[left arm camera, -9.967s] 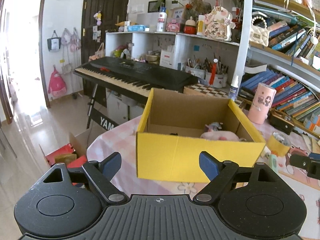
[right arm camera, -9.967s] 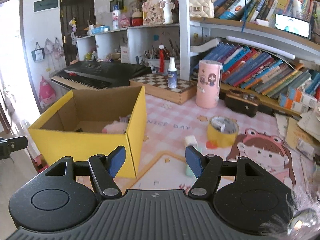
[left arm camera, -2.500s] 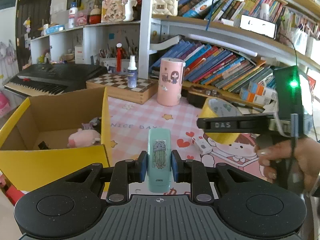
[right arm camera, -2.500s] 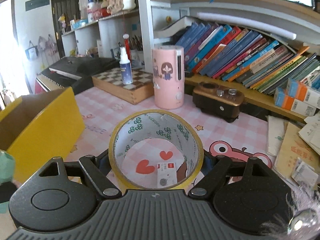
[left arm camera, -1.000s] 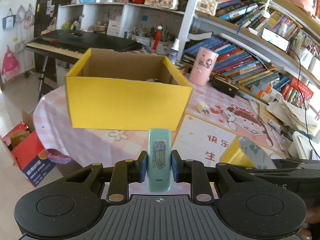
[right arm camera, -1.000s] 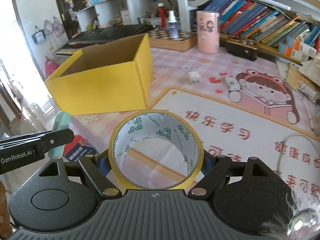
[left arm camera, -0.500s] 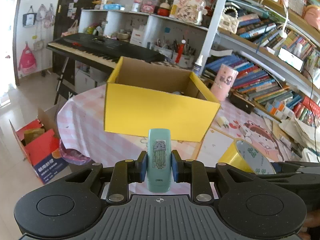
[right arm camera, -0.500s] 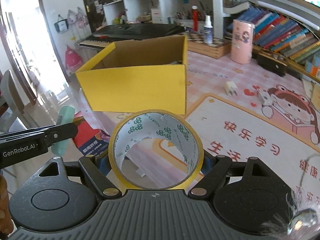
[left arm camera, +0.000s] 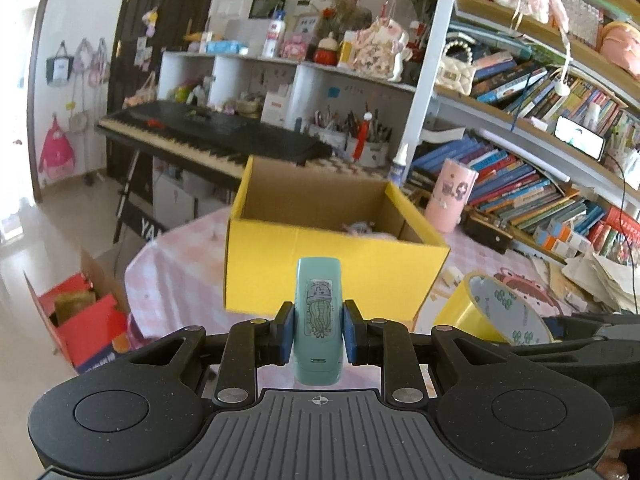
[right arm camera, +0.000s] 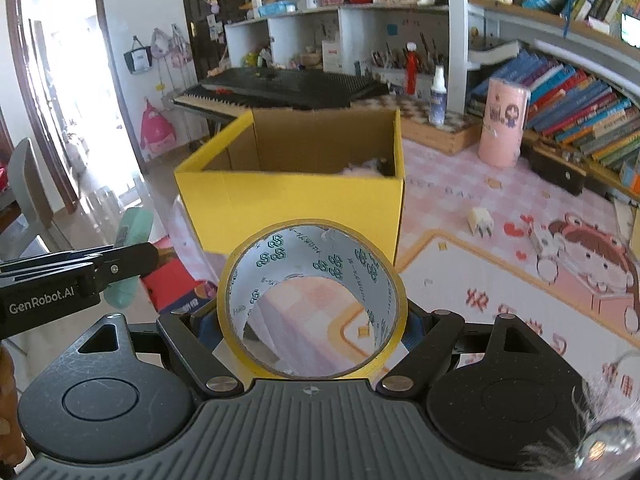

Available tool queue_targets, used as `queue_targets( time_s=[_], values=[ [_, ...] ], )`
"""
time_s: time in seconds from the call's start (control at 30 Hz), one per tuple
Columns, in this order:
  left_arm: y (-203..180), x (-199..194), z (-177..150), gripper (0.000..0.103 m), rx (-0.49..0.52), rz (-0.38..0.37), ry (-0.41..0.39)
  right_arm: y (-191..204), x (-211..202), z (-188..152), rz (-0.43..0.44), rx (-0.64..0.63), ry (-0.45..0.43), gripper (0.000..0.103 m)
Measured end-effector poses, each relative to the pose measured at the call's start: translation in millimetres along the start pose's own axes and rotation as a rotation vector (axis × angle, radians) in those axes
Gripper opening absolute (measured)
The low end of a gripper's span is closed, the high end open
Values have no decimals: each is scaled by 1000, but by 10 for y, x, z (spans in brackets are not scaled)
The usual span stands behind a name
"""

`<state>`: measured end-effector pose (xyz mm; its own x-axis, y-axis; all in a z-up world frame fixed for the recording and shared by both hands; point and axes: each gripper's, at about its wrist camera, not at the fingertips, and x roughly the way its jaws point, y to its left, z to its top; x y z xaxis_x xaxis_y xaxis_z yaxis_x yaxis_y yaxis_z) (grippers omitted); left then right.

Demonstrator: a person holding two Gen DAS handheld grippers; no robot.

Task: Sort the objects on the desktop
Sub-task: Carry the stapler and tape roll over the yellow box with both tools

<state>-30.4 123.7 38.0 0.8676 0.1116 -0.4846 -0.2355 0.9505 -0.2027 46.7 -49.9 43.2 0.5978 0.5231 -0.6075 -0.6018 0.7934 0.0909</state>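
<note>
Both grippers hang short of the table's near edge, open air between them and the yellow cardboard box [right arm camera: 292,196], which sits at the table's corner, top open, a pink plush toy [left arm camera: 368,234] inside by its right wall. The left gripper [left arm camera: 318,334] is clamped narrow on an upright teal case [left arm camera: 318,320]. The right gripper [right arm camera: 312,326] grips a yellow tape roll [right arm camera: 312,304] across its width.
</note>
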Motion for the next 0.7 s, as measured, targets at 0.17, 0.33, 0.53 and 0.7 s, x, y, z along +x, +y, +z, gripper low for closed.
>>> queue_targets(
  time_s=[0.17,0.33,0.53,0.7],
  values=[
    [5,62,172,23,7,-3,-44,8,28,227,3,-25,-52,81],
    [20,180,336,23,-1,8,-84,-45,121,491,15,-44,-94,81],
    [14,377,565,23,10,41,-125,-139,337,813,32,-63,-133,81],
    [-17,598,746,23,24,76,-137,-240,584,1098,47,-59,-163,81]
  ],
)
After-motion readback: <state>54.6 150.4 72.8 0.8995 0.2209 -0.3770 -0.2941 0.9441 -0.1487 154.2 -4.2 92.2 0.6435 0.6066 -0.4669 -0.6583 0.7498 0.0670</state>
